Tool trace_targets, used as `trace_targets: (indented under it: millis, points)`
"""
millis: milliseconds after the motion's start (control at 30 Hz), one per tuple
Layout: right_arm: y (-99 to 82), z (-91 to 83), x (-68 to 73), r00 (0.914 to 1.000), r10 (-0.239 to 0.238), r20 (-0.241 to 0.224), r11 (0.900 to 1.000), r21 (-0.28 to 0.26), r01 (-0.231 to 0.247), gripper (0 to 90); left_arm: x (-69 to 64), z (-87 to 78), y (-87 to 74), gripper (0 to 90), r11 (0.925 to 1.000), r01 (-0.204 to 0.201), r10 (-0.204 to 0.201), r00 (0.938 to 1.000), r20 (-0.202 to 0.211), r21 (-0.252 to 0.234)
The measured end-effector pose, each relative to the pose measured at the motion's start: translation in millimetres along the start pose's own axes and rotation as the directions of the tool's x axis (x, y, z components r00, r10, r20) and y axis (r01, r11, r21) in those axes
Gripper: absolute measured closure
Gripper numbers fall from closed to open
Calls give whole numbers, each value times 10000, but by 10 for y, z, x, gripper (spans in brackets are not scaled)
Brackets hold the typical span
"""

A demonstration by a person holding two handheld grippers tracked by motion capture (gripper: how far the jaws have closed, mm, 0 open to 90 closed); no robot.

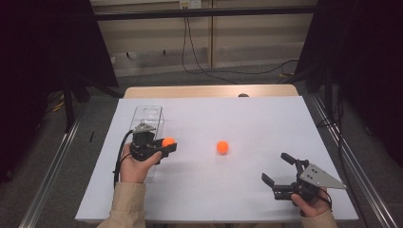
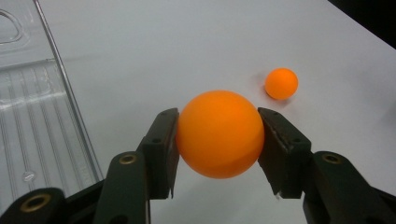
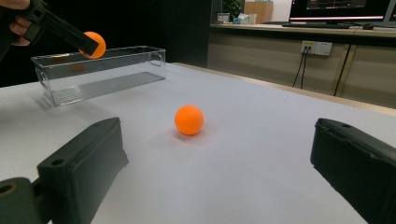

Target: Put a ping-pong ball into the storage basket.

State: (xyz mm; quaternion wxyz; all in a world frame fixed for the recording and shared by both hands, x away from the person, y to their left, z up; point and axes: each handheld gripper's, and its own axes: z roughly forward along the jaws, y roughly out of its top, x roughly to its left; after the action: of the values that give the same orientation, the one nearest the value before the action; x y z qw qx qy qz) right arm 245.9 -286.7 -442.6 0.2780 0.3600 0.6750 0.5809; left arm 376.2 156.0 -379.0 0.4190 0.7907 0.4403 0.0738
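My left gripper (image 1: 167,145) is shut on an orange ball (image 2: 219,133), its two black pads pressing the ball's sides; it hangs above the table just right of the clear plastic box (image 1: 148,118). The same held ball (image 3: 94,44) shows in the right gripper view, raised beside the clear box (image 3: 100,74). A second orange ball (image 1: 222,147) lies loose on the white table near the middle, also seen as the loose ball (image 2: 281,83) and the loose ball (image 3: 189,120). My right gripper (image 1: 278,168) stands open at the front right, jaws wide apart, pointing toward the loose ball, with nothing between them.
The white table top (image 1: 247,118) ends in a wooden strip at the far edge. The long clear box (image 2: 32,116) is open on top. Black curtains stand left and right, and cables trail on the floor beyond.
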Motion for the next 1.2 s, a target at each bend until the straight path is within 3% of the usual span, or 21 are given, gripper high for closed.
trace_targets:
  millis: [1200]
  points:
    - [-1,2,-2,10000,-2,8,10000,0,2,24,125,-151,4,509,9994,219,-226,9994,-278,-254]
